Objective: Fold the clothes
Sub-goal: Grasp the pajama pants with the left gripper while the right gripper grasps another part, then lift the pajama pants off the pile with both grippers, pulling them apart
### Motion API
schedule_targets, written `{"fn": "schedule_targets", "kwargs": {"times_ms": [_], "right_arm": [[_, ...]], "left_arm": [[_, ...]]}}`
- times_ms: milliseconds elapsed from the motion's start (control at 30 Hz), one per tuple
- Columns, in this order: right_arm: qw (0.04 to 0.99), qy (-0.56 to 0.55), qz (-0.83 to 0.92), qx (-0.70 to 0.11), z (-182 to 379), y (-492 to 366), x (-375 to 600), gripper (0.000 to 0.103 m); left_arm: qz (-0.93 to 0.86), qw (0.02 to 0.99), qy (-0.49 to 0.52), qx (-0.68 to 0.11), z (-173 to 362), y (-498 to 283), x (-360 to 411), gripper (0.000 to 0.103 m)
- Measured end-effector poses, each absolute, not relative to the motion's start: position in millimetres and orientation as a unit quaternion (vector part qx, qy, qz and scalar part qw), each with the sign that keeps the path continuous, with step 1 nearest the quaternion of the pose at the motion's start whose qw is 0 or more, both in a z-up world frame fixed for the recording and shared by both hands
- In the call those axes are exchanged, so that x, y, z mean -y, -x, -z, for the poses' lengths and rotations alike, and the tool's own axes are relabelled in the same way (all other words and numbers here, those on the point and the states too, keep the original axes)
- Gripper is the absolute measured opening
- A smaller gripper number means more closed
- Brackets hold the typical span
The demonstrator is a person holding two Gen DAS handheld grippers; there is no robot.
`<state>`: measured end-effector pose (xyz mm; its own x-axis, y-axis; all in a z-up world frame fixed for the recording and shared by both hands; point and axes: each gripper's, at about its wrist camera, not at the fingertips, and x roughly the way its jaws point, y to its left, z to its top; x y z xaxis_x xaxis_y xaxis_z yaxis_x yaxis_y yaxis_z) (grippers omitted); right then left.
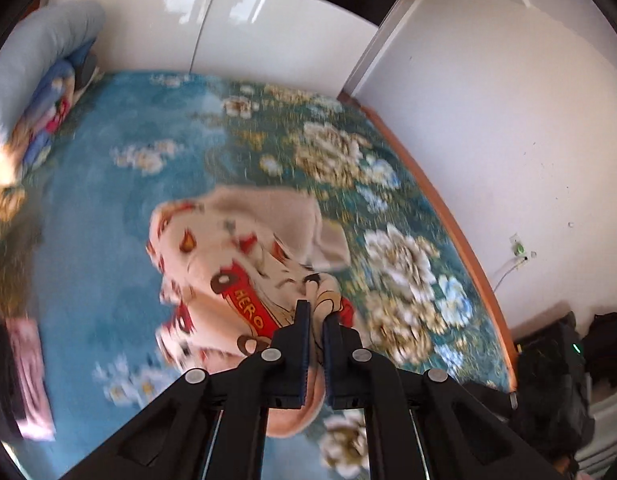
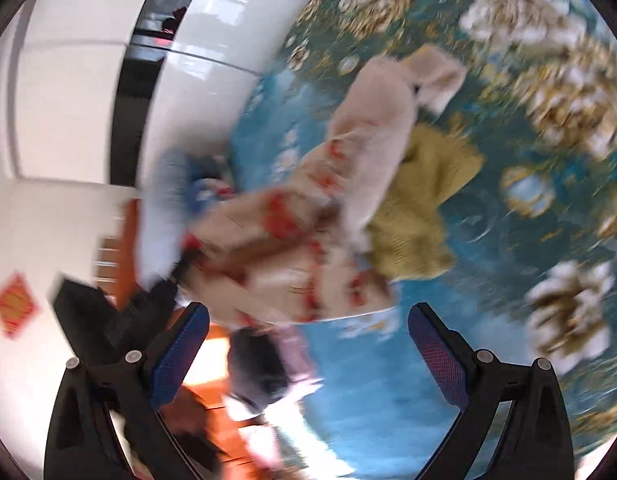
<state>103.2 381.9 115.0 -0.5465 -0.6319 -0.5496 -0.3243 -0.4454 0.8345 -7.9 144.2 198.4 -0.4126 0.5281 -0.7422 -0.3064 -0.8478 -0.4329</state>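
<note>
- Left tongs (image 1: 316, 320) clamped on the cream fleece garment with red cartoon print (image 1: 244, 256), lifted over the blue floral bedspread (image 1: 108, 208).
- Right tongs (image 2: 308, 324) wide apart, holding nothing.
- Mustard knit garment (image 2: 420, 208) lies under the cream one.

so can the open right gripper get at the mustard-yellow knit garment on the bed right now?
Probably yes. The right gripper is open and holds nothing, and the mustard-yellow knit garment lies ahead on the blue floral bedspread. The cream cartoon-print garment covers its left edge; its right side looks exposed.
</note>
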Motion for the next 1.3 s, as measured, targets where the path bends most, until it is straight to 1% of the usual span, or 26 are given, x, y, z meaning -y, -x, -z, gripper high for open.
{"fn": "schedule_targets", "kwargs": {"times_ms": [167,233,367,500,600,633,667,700,733,767,800,867,900,933,1000,1067,1100,1133,1200,1300], "right_arm": [[0.145,-0.464,0.601,0.634,-77,-115,-389,0.1],[0.161,-0.457,0.554,0.677,-61,-123,-393,0.1],[0.172,-0.446,0.504,0.72,-45,-134,-412,0.1],[0.16,-0.431,0.5,0.734,-44,-134,-438,0.1],[0.171,-0.424,0.485,0.746,-44,-129,-448,0.099],[0.173,-0.423,0.48,0.749,-44,-127,-451,0.096],[0.169,-0.426,0.482,0.747,-43,-123,-454,0.088],[0.164,-0.429,0.483,0.745,-41,-120,-458,0.084],[0.158,-0.435,0.485,0.742,-38,-115,-460,0.073],[0.154,-0.443,0.487,0.737,-34,-110,-462,0.057],[0.146,-0.453,0.489,0.731,-33,-105,-464,0.048],[0.133,-0.471,0.496,0.717,-30,-99,-466,0.021],[0.129,-0.478,0.502,0.709,-29,-98,-466,0.014],[0.126,-0.483,0.51,0.701,-28,-96,-467,0.01],[0.124,-0.489,0.542,0.672,-34,-92,-468,0.007],[0.12,-0.488,0.587,0.635,-51,-86,-472,0.005],[0.119,-0.487,0.605,0.618,-60,-83,-473,0.005],[0.117,-0.485,0.626,0.599,-69,-80,-474,0.005],[0.11,-0.478,0.665,0.563,-88,-75,-477,0.005],[0.1,-0.461,0.712,0.52,-115,-69,-484,0.004]], "left_arm": [[-0.833,0.226,0.492,0.113,-206,-34,-173,0.006],[-0.833,0.222,0.499,0.093,-210,-46,-189,0.006],[-0.832,0.219,0.504,0.069,-213,-72,-221,0.006],[-0.829,0.225,0.509,0.047,-215,-91,-252,0.004],[-0.826,0.23,0.513,0.029,-215,-103,-274,0.004],[-0.825,0.232,0.514,0.024,-216,-107,-281,0.004],[-0.822,0.231,0.521,0.022,-212,-109,-285,0.005],[-0.82,0.225,0.526,0.026,-208,-109,-285,0.004],[-0.818,0.22,0.531,0.03,-205,-109,-285,0.004],[-0.815,0.214,0.537,0.033,-201,-109,-285,0.004],[-0.812,0.213,0.541,0.04,-198,-111,-280,0.004],[-0.806,0.211,0.55,0.055,-192,-114,-269,0.004],[-0.803,0.21,0.554,0.062,-189,-115,-264,0.005],[-0.8,0.209,0.558,0.069,-186,-116,-259,0.005],[-0.793,0.207,0.567,0.083,-179,-119,-248,0.008],[-0.772,0.2,0.58,0.164,-161,-122,-213,0.009],[-0.763,0.185,0.587,0.195,-150,-124,-197,0.013],[-0.753,0.17,0.594,0.227,-138,-125,-181,0.021],[-0.723,0.124,0.614,0.292,-105,-129,-146,0.029],[-0.675,0.064,0.634,0.373,-56,-136,-102,0.029]]}}
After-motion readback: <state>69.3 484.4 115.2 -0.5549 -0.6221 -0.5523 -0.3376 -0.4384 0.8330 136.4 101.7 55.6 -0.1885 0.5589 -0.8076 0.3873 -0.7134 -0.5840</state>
